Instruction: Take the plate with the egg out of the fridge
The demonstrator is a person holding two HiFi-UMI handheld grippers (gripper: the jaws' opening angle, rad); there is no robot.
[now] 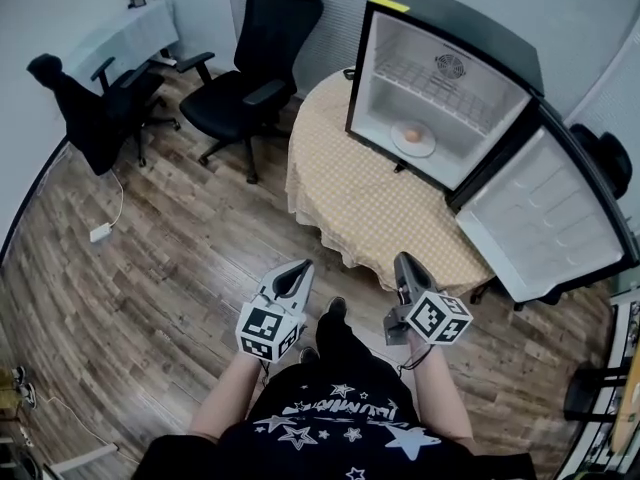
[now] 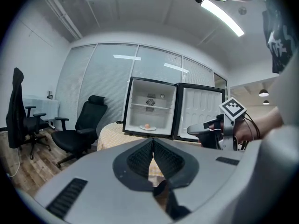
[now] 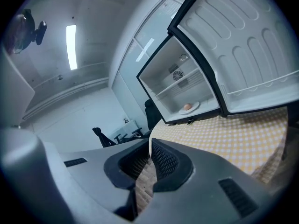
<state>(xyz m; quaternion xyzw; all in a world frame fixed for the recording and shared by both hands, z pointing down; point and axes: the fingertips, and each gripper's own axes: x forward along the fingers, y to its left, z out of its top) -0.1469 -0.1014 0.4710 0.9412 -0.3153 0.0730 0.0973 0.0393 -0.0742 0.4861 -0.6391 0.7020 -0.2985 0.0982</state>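
Black outside and white within, the small fridge (image 1: 470,23) stands on a round table (image 1: 330,138) draped in a yellow checked cloth (image 1: 360,203), with its door (image 1: 545,218) swung wide to our right.

We find little writing. A yellow label (image 1: 390,4) sits at the fridge's top front corner, too small to read. The black shirt (image 1: 330,413) we wear carries white stars and a line of lettering we cannot make out. The cube (image 1: 268,330) on each gripper bears only black-and-white square markers.

Inside the fridge a wire shelf (image 1: 440,83) crosses the upper part. On the bottom of the lower compartment, near the front edge, lies a pale plate (image 1: 425,148) with a single brownish egg (image 1: 412,134) on it. Both gripper views show the same plate (image 2: 147,128) (image 3: 192,107) and egg (image 2: 147,125) (image 3: 187,107) ahead.

The left gripper (image 1: 297,271) (image 2: 153,140) has its jaws pressed together with nothing between them, and the right gripper (image 1: 407,263) (image 3: 149,141) is closed and empty likewise. We hold both low in front of our body, over the wood floor (image 1: 170,268), short of the table's edge and well apart from the fridge. Two black office chairs (image 1: 250,78) stand to the left of the table.
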